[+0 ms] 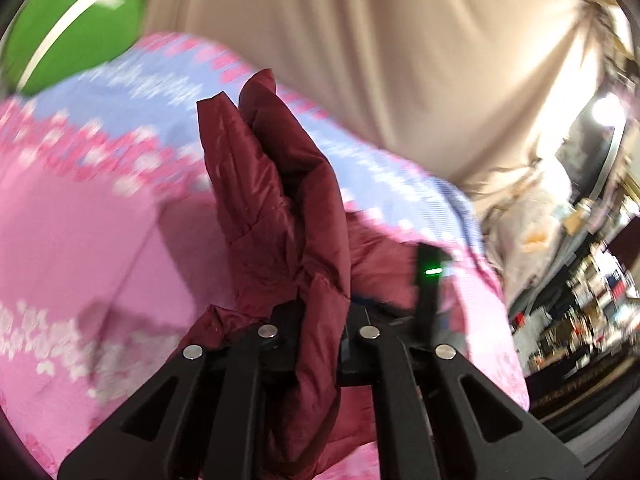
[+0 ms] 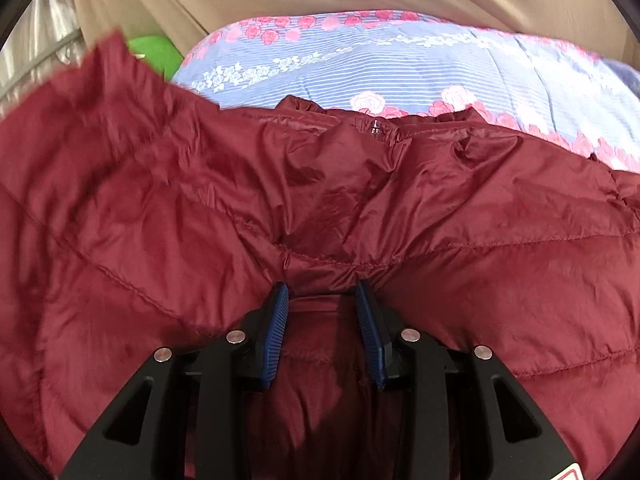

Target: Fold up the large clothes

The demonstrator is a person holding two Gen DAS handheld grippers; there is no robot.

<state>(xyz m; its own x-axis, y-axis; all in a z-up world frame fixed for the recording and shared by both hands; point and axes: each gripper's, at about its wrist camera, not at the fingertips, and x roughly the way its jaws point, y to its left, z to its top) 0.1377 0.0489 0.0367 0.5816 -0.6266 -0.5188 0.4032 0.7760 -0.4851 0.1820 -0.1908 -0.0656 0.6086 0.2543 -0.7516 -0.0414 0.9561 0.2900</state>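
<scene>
A quilted maroon puffer jacket (image 2: pixel 320 208), spread ahead on a floral pink-and-blue bedsheet (image 2: pixel 400 64), is lifted mid-fold: clamped by the left gripper (image 1: pixel 316 320), straddled unclenched by the right gripper (image 2: pixel 322 292); laying across is judged next.

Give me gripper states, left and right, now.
Left gripper: shut on the maroon jacket.
Right gripper: open, blue pads apart, fabric bunched at the tips.

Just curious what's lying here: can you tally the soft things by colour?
Maroon: 1, the quilted puffer jacket
Pink and blue: 1, the rose-print bedspread
Green: 1, a cushion-like thing
Beige: 1, the curtain
Total: 4
</scene>
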